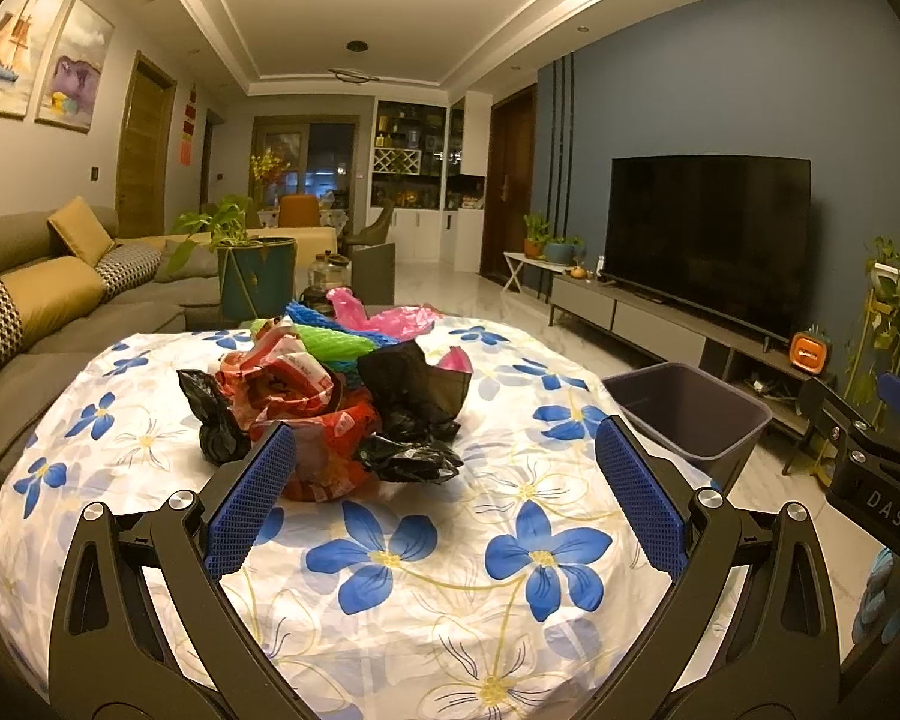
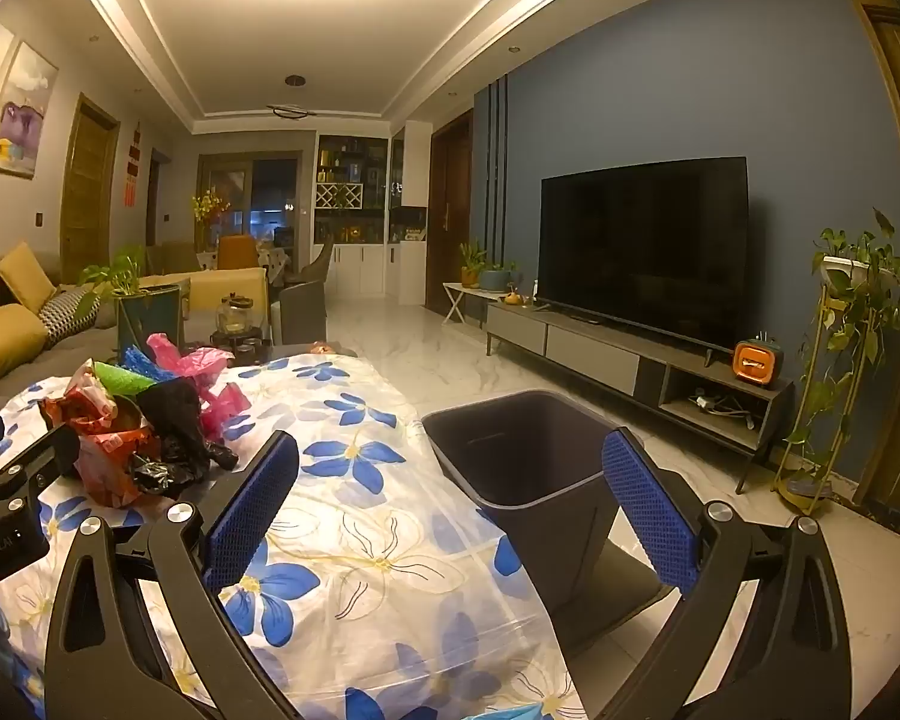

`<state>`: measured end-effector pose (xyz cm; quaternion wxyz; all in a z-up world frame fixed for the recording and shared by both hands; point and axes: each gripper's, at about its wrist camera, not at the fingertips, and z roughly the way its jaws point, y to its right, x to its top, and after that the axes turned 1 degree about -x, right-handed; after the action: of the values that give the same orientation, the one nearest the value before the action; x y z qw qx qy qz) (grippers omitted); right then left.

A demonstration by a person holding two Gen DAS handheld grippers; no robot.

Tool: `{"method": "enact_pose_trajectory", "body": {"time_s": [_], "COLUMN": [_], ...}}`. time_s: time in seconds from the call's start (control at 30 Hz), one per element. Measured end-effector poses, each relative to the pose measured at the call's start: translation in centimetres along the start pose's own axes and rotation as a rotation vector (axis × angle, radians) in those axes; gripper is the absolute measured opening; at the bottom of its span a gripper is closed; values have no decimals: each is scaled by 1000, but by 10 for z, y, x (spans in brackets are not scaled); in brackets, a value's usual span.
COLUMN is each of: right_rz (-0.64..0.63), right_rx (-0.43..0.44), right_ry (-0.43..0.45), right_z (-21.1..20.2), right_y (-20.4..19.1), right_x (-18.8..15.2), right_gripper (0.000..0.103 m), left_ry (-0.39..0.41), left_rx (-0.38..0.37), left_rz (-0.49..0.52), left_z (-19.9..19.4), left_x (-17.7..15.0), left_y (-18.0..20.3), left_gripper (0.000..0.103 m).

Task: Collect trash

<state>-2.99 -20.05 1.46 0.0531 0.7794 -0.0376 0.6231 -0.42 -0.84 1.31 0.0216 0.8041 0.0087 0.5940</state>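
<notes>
A heap of crumpled plastic bags [image 1: 342, 396], red, black, pink, green and blue, lies on the table under a white cloth with blue flowers [image 1: 426, 570]. My left gripper [image 1: 444, 450] stands open just short of the heap, its left pad beside the red bag [image 1: 324, 426]. A dark grey bin [image 2: 528, 450] stands on the floor at the table's right edge, empty as far as I see. My right gripper [image 2: 450, 474] is open and empty, held over the table edge facing the bin. The heap [image 2: 144, 420] shows at the left in the right wrist view.
A sofa with cushions [image 1: 42, 300] runs along the left. A potted plant [image 1: 252, 264] and glass jars [image 1: 324, 276] stand beyond the table. A TV [image 2: 642, 246] on a low console fills the right wall, with a plant stand [image 2: 840, 360] beside it. Marble floor lies between.
</notes>
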Motion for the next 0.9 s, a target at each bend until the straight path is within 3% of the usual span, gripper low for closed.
{"method": "enact_pose_trajectory", "body": {"time_s": [0.9], "right_rz": [3], "right_rx": [2], "right_ry": [10], "right_z": [-1], "right_y": [-3], "right_x": [2], "right_gripper": [98], "left_ry": [9], "left_rx": [-4], "left_rz": [-9], "left_z": [-3], "left_x": [-1], "left_y": [-8], "left_gripper": [99]}}
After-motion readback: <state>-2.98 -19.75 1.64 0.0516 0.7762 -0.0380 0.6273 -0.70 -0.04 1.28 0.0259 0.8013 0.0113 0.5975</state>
